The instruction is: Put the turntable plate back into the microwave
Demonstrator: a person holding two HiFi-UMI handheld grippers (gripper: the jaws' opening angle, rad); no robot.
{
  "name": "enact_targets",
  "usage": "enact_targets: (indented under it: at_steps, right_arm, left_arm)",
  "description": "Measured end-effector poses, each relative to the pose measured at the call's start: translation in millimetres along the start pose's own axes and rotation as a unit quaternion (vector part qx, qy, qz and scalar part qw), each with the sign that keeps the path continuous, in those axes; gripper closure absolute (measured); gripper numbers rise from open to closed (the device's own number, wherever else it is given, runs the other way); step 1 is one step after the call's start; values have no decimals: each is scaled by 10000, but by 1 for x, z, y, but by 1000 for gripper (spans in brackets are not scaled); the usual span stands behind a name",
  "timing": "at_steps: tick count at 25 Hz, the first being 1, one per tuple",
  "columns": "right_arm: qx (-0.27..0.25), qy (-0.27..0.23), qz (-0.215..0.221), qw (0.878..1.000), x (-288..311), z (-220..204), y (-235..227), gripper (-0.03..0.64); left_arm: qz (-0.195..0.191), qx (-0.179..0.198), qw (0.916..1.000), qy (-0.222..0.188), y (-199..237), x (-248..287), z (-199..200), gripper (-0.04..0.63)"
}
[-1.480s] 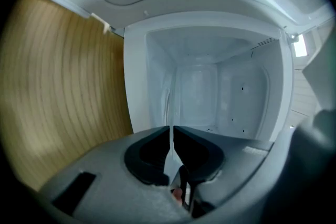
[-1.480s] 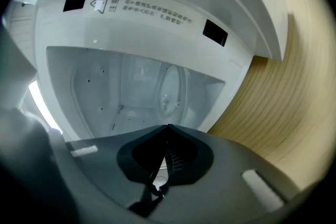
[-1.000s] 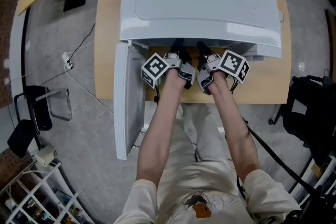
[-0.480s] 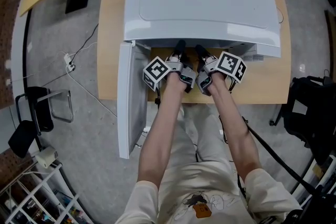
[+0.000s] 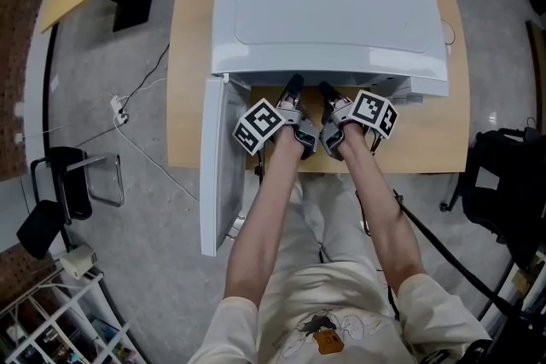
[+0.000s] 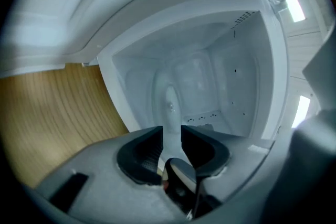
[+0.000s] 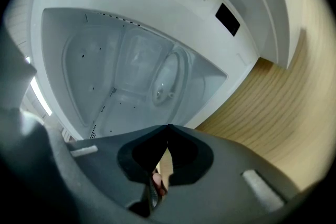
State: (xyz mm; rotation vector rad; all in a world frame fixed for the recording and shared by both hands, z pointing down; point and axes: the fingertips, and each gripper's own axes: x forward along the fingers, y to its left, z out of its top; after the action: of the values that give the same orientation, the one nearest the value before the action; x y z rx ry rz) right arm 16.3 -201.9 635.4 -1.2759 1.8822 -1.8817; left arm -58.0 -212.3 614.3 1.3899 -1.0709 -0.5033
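The white microwave (image 5: pixel 328 8) stands on the wooden table (image 5: pixel 426 132) with its door (image 5: pixel 217 166) swung open to the left. The clear glass turntable plate (image 6: pixel 170 99) lies on the cavity floor, and the right gripper view shows the plate (image 7: pixel 165 81) too. At the cavity mouth my left gripper (image 5: pixel 293 83) has its jaws opening. In its own view the left gripper (image 6: pixel 171 131) shows a clear gap, and the plate's near rim runs into it without the pads pressing. Beside it my right gripper (image 5: pixel 326 87) is shut and empty, as the right gripper (image 7: pixel 168 128) shows close up.
The open door stands just left of my left forearm. The cavity walls (image 6: pixel 247 76) close in around the plate. A strip of table (image 5: pixel 281 162) shows in front of the microwave. Cables (image 5: pixel 128 111) and a chair (image 5: pixel 64 187) are on the floor at the left.
Both hands stay at the microwave's mouth. The left gripper's marker cube has rolled a little.
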Motion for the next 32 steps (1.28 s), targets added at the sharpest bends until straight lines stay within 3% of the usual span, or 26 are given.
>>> enact_targets:
  at_steps: [3,6,9,11,13,16,19,20,21,23,24,28,32]
  right_arm:
    - [-120,25,10,9999,-9,-5,5,614]
    - [-402,50,13,9992,-25,-13,15,615]
    - [-654,-54,-29,9978,-44,-14,28,615]
    - [-962,-183,-59,9952,-60,-13,40,615]
    - [-1507,-257,-145,9881,-76,-16,54,615]
    - [-2533,-273,-320,9665,-96,-28,77,614]
    - [-3297,-378,-387,9426,-112,-40,97,612]
    - [-3452,-421,-394,9367,-116,-44,101,613]
    - [-3573,-451,-427,9319,-119,-47,103,614]
    - [-3772,-464,-584,9231,-122,-54,100,612]
    - [-3868,-451,-682,9185,-122,-58,96,612]
    - [-4111,-353,-868,9068,-121,-78,79,612]
    - [-4289,-369,-889,8982,-125,-86,78,612]
  left_arm:
    - [130,457,9986,215,-4,-9,-11,509]
    - [377,1605,9854,434,-12,-25,-21,588]
    - [446,2904,9540,597,-31,-38,-27,597]
    - [464,3468,9346,640,-45,-50,-32,597]
    - [450,3868,9186,668,-58,-62,-36,597]
    - [328,4323,8980,752,-78,-83,-47,597]
    - [240,4892,8671,908,-90,-105,-68,597]
    - [236,5010,8602,919,-91,-111,-74,595]
    - [226,5010,8604,908,-90,-116,-79,595]
    - [173,4816,8714,914,-84,-123,-88,595]
    - [136,4779,8731,960,-81,-126,-92,595]
    - [34,5078,8554,1021,-82,-135,-96,595]
    - [28,5156,8509,1005,-84,-139,-97,595]
